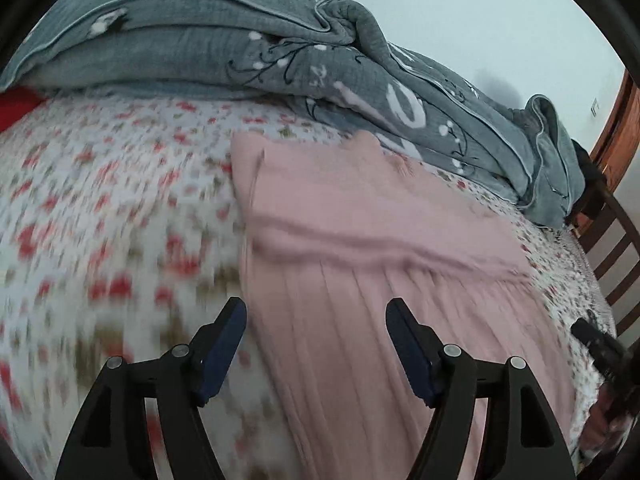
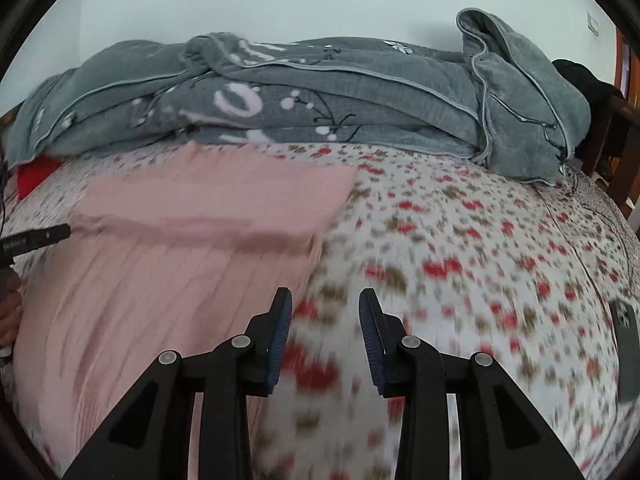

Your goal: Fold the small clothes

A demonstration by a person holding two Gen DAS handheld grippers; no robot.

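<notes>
Pink dress [image 1: 360, 240] spread flat on the flowered bed [image 1: 120, 200], left tool [image 1: 316, 308] wide and empty over its lower left edge, right tool [image 2: 325, 300] narrower, empty, just right of the dress, grey blanket [image 2: 320, 92] behind

The left claw [image 1: 314, 308] is a matte black plastic frame of two forked, ribbed arms with triangular cut-outs, each arm jointed by round silver pivot pins. Its fingers [image 1: 224, 354] carry dark blue pads. The right claw [image 2: 324, 300] has the same black frame and silver pins; its blue pads [image 2: 280, 336] show fine ridges along their inner faces.
</notes>
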